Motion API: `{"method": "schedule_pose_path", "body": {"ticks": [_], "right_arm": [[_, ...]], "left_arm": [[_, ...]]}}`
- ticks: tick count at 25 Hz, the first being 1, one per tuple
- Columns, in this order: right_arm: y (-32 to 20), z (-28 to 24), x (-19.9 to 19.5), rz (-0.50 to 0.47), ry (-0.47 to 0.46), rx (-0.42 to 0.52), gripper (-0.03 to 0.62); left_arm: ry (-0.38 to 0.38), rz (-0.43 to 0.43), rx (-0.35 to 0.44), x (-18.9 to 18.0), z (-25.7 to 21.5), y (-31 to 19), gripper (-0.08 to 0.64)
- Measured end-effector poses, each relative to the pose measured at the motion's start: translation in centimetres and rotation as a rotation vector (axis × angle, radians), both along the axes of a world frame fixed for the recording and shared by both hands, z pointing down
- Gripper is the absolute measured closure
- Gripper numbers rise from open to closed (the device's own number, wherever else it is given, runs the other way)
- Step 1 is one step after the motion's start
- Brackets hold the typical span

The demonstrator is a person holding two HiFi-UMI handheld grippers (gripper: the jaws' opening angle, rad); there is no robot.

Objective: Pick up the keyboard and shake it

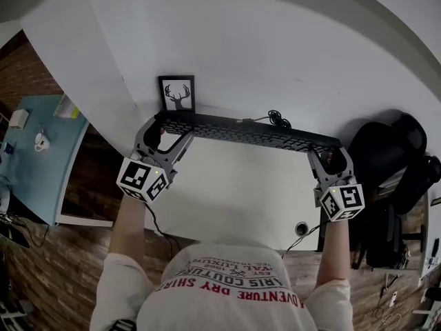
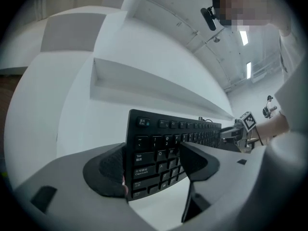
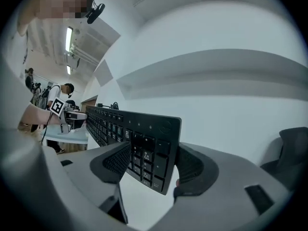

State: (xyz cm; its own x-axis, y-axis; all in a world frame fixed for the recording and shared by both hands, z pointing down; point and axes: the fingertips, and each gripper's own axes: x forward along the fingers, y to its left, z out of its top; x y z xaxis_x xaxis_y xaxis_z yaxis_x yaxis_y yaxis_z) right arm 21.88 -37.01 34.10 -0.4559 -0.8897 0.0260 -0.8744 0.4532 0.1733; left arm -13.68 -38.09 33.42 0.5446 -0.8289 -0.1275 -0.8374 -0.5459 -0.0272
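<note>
We hold the keyboard (image 1: 248,134) by its two short ends. The left gripper (image 1: 165,133) and right gripper (image 1: 329,158) are each clamped across the keys, so it hangs balanced over the desk's (image 1: 234,198) far edge, apparently raised ready for shaking.

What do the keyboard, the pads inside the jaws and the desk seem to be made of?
Keyboard: most likely matt black plastic, judging by its moulded keys with printed white legends. Pads inside the jaws: dark with a fine dimpled texture, probably rubber or foam. Desk: smooth, even white, perhaps laminate or painted board; the look leaves that open.
</note>
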Motion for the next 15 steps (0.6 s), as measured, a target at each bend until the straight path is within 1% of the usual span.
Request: {"method": "schedule_pose_path", "body": {"ticks": [5, 10, 13, 15], "right_arm": [[-0.6, 0.7, 0.7, -0.040, -0.029, -0.007, 0.298], [0.3, 1.2, 1.5, -0.065, -0.089, 0.062, 0.298], [1.1, 1.1, 1.8, -0.066, -0.119, 0.083, 0.298], [1.6, 1.1, 2.0, -0.062, -0.130, 0.090, 0.298]], "left_arm": [[-0.022, -0.038, 0.079, 0.6, -1.0, 1.9, 0.219], [-0.075, -0.062, 0.207, 1.9, -3.1, 5.1, 0.219], [-0.052, -0.056, 0.265, 2.4, -5.1, 6.7, 0.219], [-0.064, -0.058, 0.302, 2.7, -5.7, 7.6, 0.219]]}}
